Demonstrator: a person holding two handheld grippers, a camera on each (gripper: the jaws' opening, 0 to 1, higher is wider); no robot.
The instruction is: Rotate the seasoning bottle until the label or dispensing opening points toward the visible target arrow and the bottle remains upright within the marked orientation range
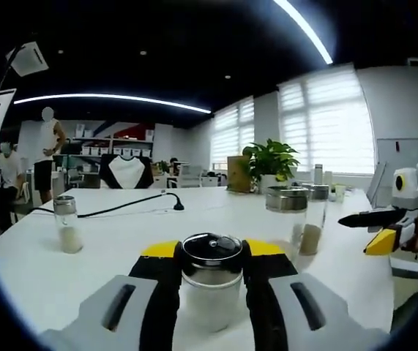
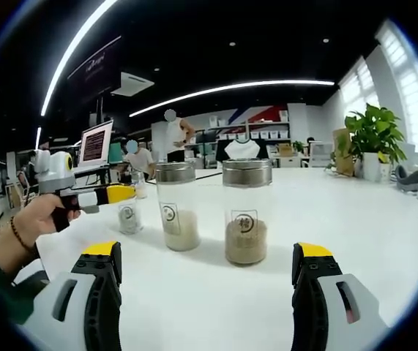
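Seasoning bottle: the seasoning bottle [image 1: 210, 281] stands upright on the white table [image 1: 121, 241], right at my left gripper, its dark lid up and pale powder in the lower part; in the right gripper view I see it as the small bottle [image 2: 128, 216] behind my left gripper's tip.
Left gripper: my left gripper [image 1: 210, 257] has its jaws close on either side of the bottle, pressing its glass just under the lid; I hold it in my hand [image 2: 39, 217], and it comes into the right gripper view from the left [image 2: 117, 194].
Right gripper: my right gripper [image 2: 207, 267] stands wide, nothing between its jaws, the bare tabletop beneath; it enters the left gripper view at the right edge [image 1: 373, 223].
Nearest jars: two taller jars stand side by side ahead of my right gripper, one with light powder [image 2: 177, 207], one with brown powder [image 2: 247, 212], both upright, metal-lidded and with a round label facing me.
Far left: another small jar [image 1: 67, 224] stands apart on the table, beside a black cable [image 1: 132, 205].
Beyond: a potted plant [image 1: 271, 162] sits at the table's far edge by the blinds; people stand at desks in the background.
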